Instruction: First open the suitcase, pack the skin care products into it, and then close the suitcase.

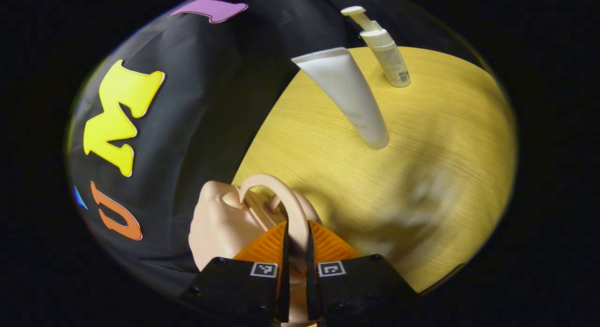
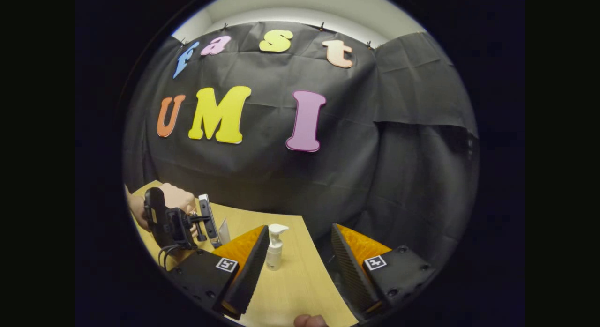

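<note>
A small pale pink suitcase (image 1: 218, 224) sits at the table's edge, its curved handle (image 1: 276, 186) standing up. My left gripper (image 1: 296, 231) is shut on that handle, one finger pressing each side. Farther along the table a white tube (image 1: 349, 97) stands on its cap, and beyond it a white pump bottle (image 1: 386, 53) stands upright. In the right gripper view my right gripper (image 2: 300, 228) hangs open above the table with nothing between its fingers. Past its left finger are the pump bottle (image 2: 274, 247) and the tube (image 2: 224, 231). At far left, a hand holds the left gripper (image 2: 206, 221) by the suitcase (image 2: 180, 196).
The yellow wooden table (image 1: 422, 167) runs up to the black cloth wall (image 2: 281, 177), which closes off the back and right side. Bare tabletop lies to the right of the tube and bottle. The table's right edge (image 2: 323, 266) passes under my right gripper.
</note>
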